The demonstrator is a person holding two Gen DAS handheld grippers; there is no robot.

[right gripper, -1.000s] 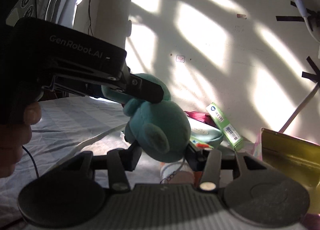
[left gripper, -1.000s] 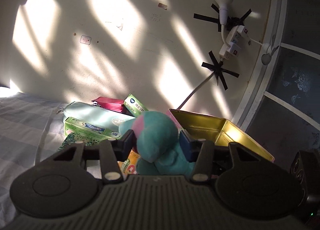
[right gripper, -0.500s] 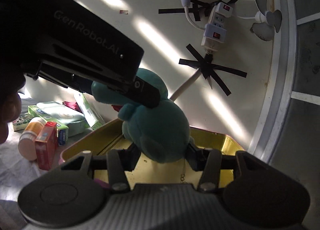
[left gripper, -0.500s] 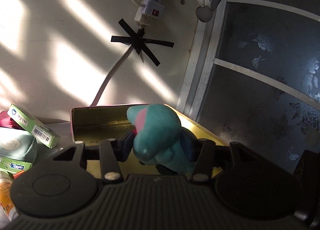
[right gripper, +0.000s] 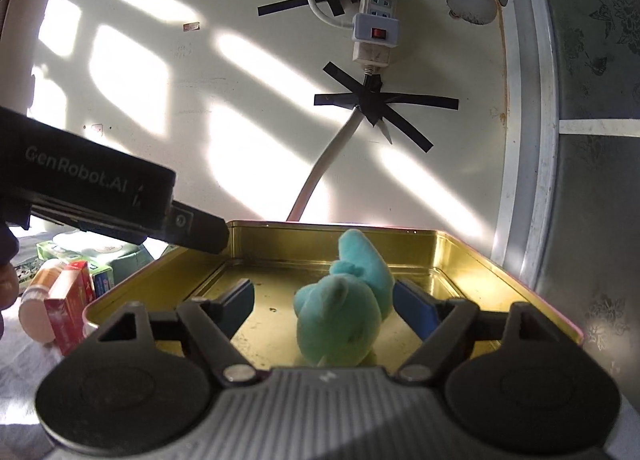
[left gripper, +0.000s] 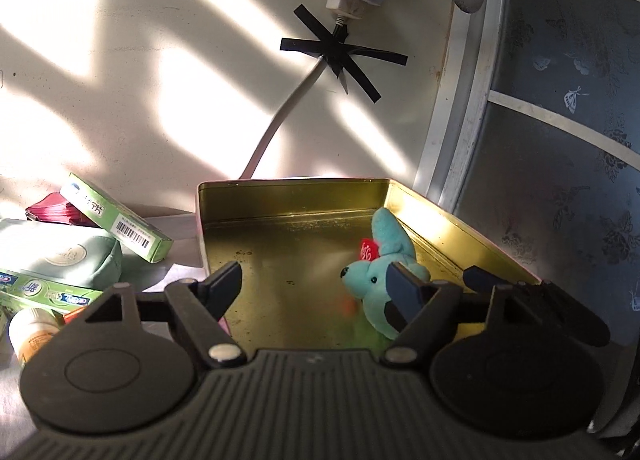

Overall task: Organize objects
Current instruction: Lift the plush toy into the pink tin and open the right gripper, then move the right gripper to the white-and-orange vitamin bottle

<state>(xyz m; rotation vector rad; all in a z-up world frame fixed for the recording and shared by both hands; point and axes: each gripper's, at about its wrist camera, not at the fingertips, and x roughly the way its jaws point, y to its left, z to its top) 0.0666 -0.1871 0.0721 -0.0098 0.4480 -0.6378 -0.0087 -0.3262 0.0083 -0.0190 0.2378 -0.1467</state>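
Right wrist: "GenRobot.AI" on left tongs (right gripper: 200, 230); both tongs released; plush (right gripper: 344, 300) in tin (right gripper: 500, 260)

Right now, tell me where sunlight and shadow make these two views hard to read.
Left wrist view: sun glares off the gold metal tin on its right wall, while the open left claw sits in shadow. Right wrist view: bright window patches streak the wall; the teal plush toy stays dim but legible.

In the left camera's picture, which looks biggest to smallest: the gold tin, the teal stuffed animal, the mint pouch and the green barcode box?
1. Gold tin, clearly largest.
2. Mint pouch, partly cut off at the edge.
3. Green barcode box and teal stuffed animal look alike, the toy being half hidden; unranked.
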